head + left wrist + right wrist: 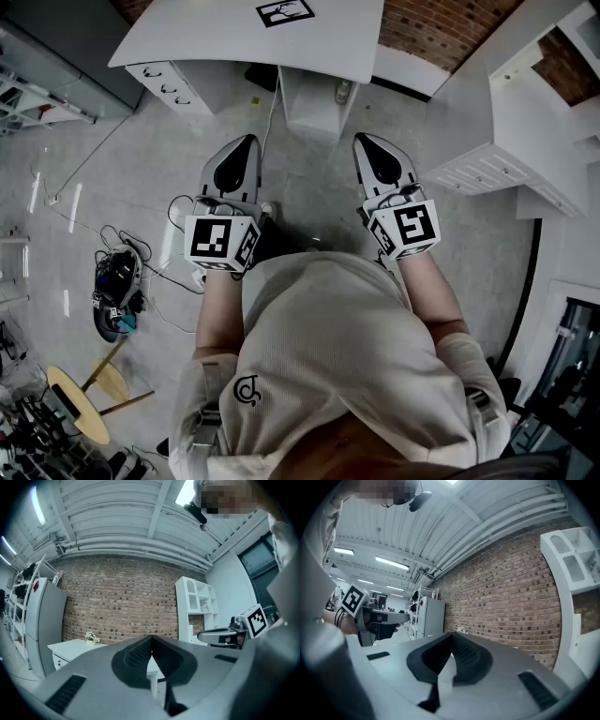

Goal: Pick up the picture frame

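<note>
The picture frame [284, 12], a black frame around a dark branch drawing, lies flat on the white table [206, 33] at the top of the head view. It does not show in either gripper view. My left gripper [247, 141] is held level in front of my body, short of the table, its jaws shut with nothing between them [151, 639]. My right gripper [360, 139] is held level beside it, also shut and empty [451, 636]. Each gripper shows in the other's view: the right gripper [220, 637] and the left gripper [382, 617].
The table has drawers [167, 86] at its left end and a small flower pot [90, 639] on top. A white shelf unit [506, 141] stands at the right. Cables and a device [117, 286] lie on the floor at the left, near a wooden stool [84, 398]. A brick wall [441, 33] is behind.
</note>
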Motion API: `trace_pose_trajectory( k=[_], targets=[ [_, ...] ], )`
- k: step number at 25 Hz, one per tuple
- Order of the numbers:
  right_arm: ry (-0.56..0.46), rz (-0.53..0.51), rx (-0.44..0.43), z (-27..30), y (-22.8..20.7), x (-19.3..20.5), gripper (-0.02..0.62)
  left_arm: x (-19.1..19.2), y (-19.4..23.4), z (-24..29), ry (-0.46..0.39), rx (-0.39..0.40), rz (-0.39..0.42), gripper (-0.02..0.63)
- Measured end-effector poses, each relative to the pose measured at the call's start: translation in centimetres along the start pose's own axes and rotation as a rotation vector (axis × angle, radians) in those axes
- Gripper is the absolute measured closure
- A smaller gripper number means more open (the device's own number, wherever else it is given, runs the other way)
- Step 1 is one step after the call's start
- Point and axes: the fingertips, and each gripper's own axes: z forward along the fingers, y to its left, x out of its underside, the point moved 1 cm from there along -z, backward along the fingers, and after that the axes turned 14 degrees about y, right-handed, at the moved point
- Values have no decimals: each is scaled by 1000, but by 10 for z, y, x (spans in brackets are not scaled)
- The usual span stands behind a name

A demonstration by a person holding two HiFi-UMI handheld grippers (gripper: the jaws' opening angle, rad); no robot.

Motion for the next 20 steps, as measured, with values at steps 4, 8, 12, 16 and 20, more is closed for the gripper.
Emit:
trace_pose_trajectory(
  k=[4, 8, 12, 16, 20],
  targets=[
    [3, 6, 9, 5, -3, -1, 591, -2, 2, 3, -1, 7, 2, 594],
    [11, 8, 9, 13, -4, -2, 591, -1, 9, 8, 3, 3, -4, 594],
    [20, 53, -6, 26, -5, 3, 591, 3, 17, 13, 16, 3, -12, 594],
    [26, 67, -1, 53, 1, -1, 590, 2, 40, 19, 19, 4, -10, 594],
    [46, 59, 16, 93, 5, -7, 589, 0, 81, 33, 21, 2, -17, 594]
  ],
)
